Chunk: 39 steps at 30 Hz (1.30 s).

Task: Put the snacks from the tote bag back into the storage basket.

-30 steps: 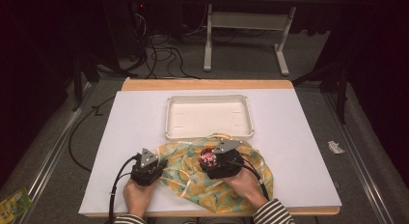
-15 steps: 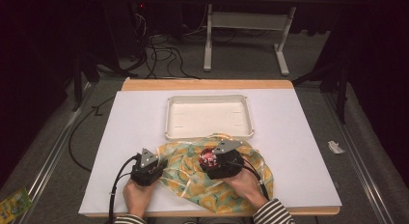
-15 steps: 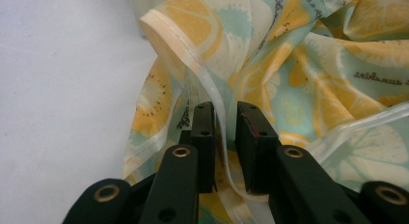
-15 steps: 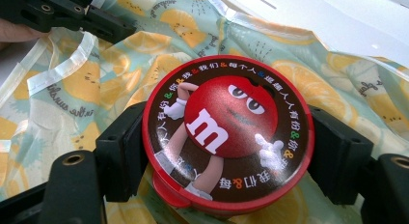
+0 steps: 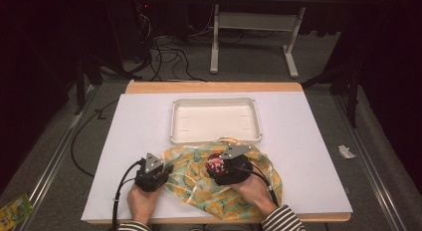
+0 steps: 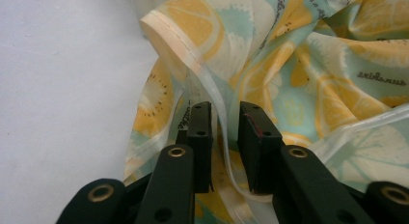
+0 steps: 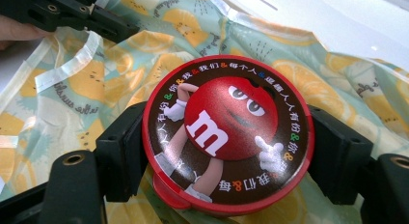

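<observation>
A round red candy tin with a cartoon figure on its lid is clamped between the jaws of my right gripper, just above a yellow-and-teal fruit-print bag spread on the table's near side. In the high view the right gripper holds the tin over the bag's middle. My left gripper sits at the bag's left edge, its jaws a narrow gap apart with a translucent strap running between them. From above, the left gripper lies low on the bag's edge.
A shallow white tray sits just beyond the bag at the table's middle. The white table top is bare to the left, right and far side. Cables and a stand's legs lie on the floor beyond.
</observation>
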Each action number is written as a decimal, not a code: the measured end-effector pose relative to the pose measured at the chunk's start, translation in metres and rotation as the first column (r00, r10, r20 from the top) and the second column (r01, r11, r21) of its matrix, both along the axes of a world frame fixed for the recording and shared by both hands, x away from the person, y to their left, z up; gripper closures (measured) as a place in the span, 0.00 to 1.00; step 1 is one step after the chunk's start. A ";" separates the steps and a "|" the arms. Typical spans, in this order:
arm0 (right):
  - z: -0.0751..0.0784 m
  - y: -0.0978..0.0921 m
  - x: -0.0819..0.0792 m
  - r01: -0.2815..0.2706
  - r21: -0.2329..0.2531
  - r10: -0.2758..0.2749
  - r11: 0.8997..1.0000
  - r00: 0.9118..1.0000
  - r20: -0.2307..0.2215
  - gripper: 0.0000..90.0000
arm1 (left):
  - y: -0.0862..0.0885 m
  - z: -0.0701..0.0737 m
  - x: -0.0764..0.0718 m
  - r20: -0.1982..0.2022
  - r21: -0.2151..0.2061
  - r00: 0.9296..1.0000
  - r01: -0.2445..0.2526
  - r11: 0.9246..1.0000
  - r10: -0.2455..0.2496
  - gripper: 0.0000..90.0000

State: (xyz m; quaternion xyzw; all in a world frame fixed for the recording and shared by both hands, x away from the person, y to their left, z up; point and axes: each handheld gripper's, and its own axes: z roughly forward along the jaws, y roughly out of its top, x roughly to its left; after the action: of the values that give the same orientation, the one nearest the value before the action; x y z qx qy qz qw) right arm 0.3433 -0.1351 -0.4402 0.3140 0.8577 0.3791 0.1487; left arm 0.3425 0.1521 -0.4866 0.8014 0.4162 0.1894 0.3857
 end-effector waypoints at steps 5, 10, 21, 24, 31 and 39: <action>0.002 -0.001 -0.001 0.006 0.005 -0.006 1.000 1.000 -0.002 0.28 | 0.000 0.000 0.000 0.001 0.000 1.000 0.000 1.000 0.000 0.83; 0.002 -0.002 -0.001 0.008 0.014 -0.008 1.000 1.000 0.006 0.29 | 0.000 0.000 0.000 0.001 0.001 1.000 0.000 1.000 0.000 0.83; 0.004 -0.003 -0.003 0.008 0.006 -0.008 1.000 1.000 0.001 0.29 | 0.000 0.000 0.000 0.004 0.000 1.000 0.002 1.000 -0.002 0.83; 0.004 -0.003 -0.003 0.008 0.006 -0.008 1.000 1.000 0.007 0.29 | 0.000 0.000 0.000 0.003 0.000 1.000 0.003 1.000 -0.003 0.83; 0.008 -0.006 -0.003 0.010 0.011 -0.010 1.000 1.000 0.015 0.29 | 0.000 0.000 0.000 0.004 0.001 1.000 0.001 1.000 -0.001 0.83; 0.012 -0.008 -0.004 0.009 0.011 -0.010 1.000 1.000 0.020 0.29 | 0.000 0.000 0.000 0.003 0.005 1.000 0.001 1.000 -0.001 0.82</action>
State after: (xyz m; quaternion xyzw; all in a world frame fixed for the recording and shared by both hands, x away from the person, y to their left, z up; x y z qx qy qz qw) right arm 0.3393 -0.1431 -0.4280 0.3149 0.8526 0.3862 0.1575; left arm 0.3422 0.1516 -0.4866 0.8023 0.4147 0.1914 0.3844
